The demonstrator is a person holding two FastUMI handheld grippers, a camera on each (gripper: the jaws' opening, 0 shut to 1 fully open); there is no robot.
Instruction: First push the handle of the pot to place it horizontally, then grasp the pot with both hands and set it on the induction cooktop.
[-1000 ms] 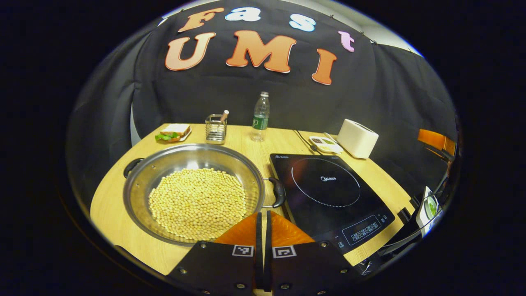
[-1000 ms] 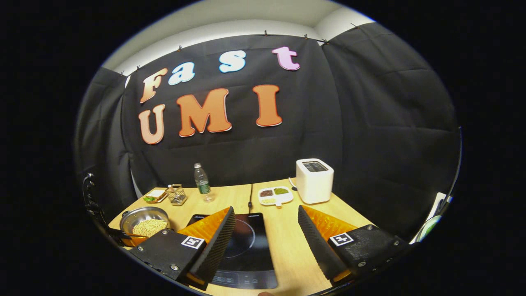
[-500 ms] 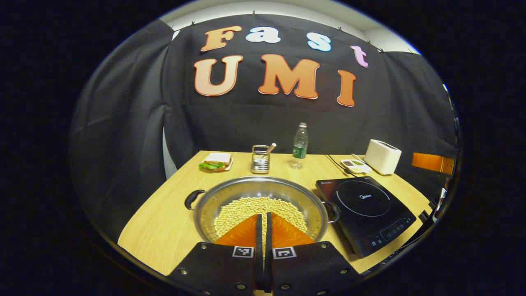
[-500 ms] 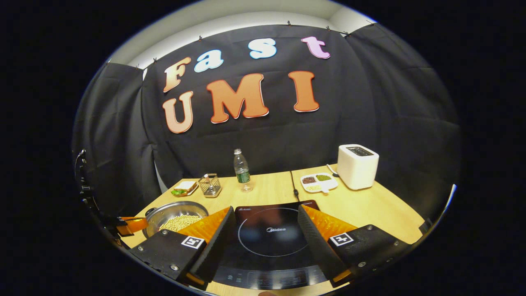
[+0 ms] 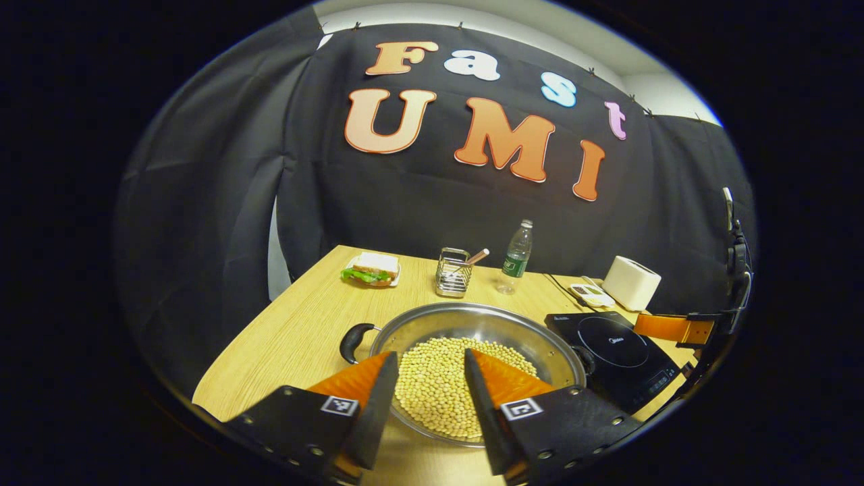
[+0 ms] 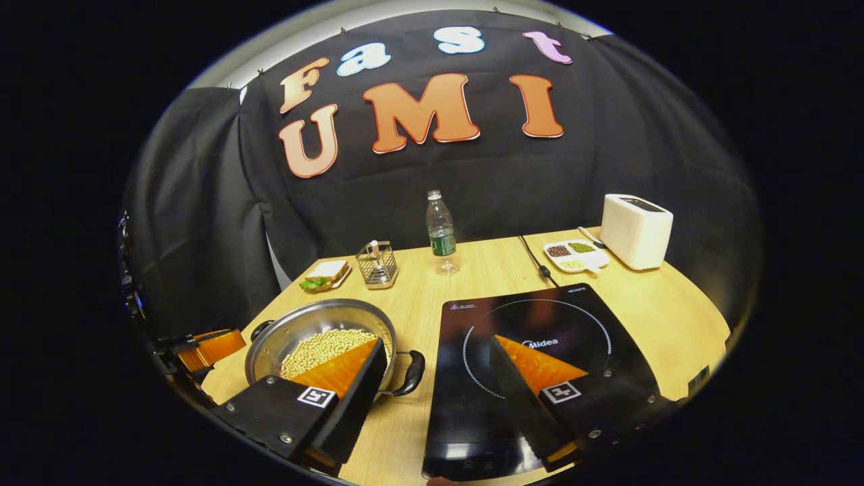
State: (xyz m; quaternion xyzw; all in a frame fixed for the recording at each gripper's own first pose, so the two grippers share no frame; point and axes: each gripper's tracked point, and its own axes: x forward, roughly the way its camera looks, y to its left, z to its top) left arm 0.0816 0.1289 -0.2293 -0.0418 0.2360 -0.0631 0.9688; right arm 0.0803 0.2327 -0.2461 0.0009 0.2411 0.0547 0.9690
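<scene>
One pot (image 5: 472,368) of beans, lower centre, two handles, beside one induction cooktop (image 6: 533,364). One bottle (image 6: 441,233), one toaster (image 6: 634,231). My left gripper (image 5: 425,398) and right gripper (image 6: 439,388) both gape wide, holding nothing.

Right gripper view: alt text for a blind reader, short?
The open right gripper hovers over a wooden table, between a steel pot of beans on its left and a black induction cooktop. A bottle and toaster stand behind.
</scene>
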